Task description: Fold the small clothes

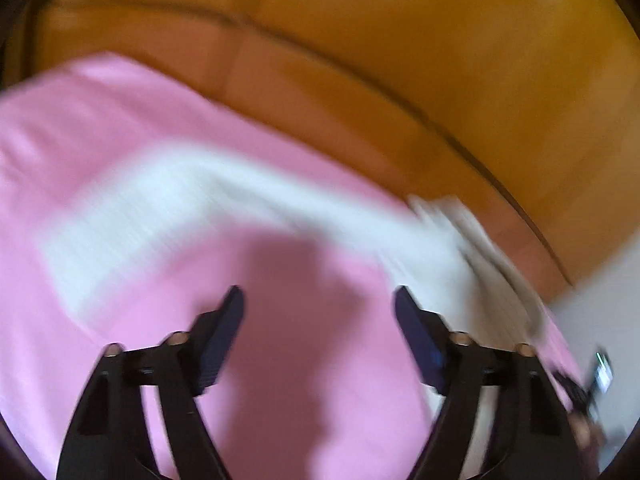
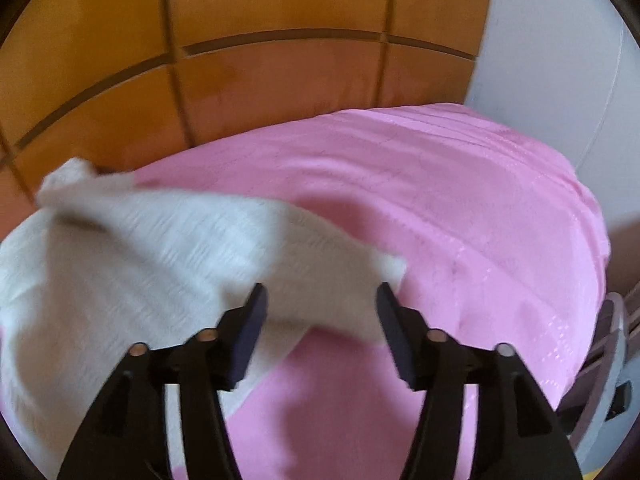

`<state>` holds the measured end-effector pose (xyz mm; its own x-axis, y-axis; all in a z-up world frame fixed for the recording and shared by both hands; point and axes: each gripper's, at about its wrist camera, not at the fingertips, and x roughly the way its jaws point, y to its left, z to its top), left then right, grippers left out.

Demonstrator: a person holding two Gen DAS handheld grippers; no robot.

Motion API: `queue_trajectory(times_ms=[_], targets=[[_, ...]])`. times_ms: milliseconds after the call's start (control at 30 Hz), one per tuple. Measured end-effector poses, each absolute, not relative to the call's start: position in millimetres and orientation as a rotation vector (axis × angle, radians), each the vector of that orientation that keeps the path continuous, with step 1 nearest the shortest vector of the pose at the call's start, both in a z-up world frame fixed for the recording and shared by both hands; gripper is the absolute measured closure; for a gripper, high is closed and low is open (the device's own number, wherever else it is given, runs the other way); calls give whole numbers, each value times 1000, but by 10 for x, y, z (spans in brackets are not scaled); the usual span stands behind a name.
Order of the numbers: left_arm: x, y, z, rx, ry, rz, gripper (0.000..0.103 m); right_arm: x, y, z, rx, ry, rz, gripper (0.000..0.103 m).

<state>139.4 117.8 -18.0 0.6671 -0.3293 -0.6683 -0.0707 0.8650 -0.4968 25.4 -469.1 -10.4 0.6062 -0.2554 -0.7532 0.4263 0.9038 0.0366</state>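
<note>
Left gripper [image 1: 319,300]: jaws spread wide, nothing between them, only pink sheet [image 1: 100,128] and the gripper's own shadow in the gap. Right gripper [image 2: 320,298]: jaws also wide apart, gripping nothing; the near edge of the white garment [image 2: 140,256] lies between and under the fingertips, but neither pad pinches it as far as I can tell.

Garment is a white ribbed piece, spread loosely on the pink sheet. In the left wrist view it shows as a blurred white band [image 1: 168,208] running across the sheet ahead of the gripper, with a bunched, creased end at the right near the sheet's edge. In the right wrist view it fills the left half, one corner flipped up at the far left by the wooden panel [image 2: 280,80], another corner pointing right just ahead of the right finger.

Orange-brown wood panelling with dark seams behind the sheet in both views. White wall [image 2: 540,60] at far right. Both frames motion-blurred; fabric detail is soft.
</note>
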Motion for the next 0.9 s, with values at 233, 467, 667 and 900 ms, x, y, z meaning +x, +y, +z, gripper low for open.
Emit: queue_trajectory(times_ms=[233,467,667,900], targets=[[1085,-79,-770,-589,1084,-549,43,211,-4309,-283,151,897,-203,25],[1149,-448,-729,-627,1090,-619,54,81,-4521,-651,439,943,-190,41],[1153,-175,-569,-585,1059,-597,97,66,-4219,-529,445,914,-93,98],[932,761,-38,-536,937,-524,98,-563,-3446,-80,344,913,322,100]])
